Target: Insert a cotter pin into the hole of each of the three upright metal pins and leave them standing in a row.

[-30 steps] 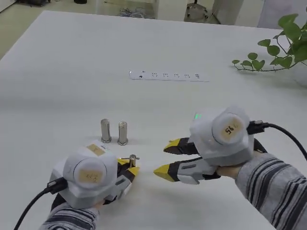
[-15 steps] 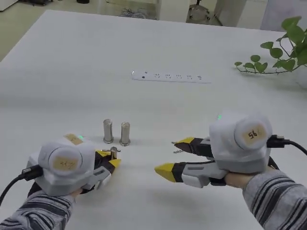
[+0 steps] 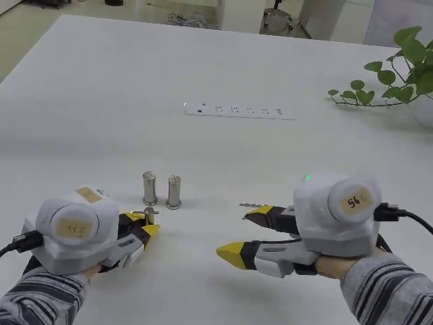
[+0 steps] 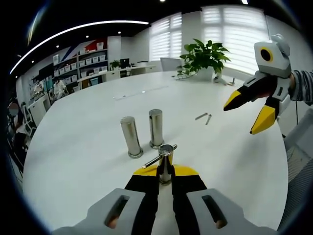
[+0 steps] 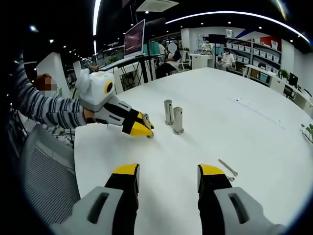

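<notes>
Jaws of left gripper (image 4: 165,172) clamping metal pin (image 4: 166,157), right gripper (image 3: 239,232) gaping wide — sticker (image 3: 355,200) digits unclear.

Base of held pin (image 4: 165,160) hidden between jaws; plant (image 3: 406,32) cut by right edge.

My right gripper (image 5: 168,176) is wide open. I see two metal pins (image 5: 178,120) standing up. The left gripper (image 5: 143,129) holds a third pin (image 5: 146,120) beside them. Cotter pins (image 5: 226,168) lie close.
</notes>
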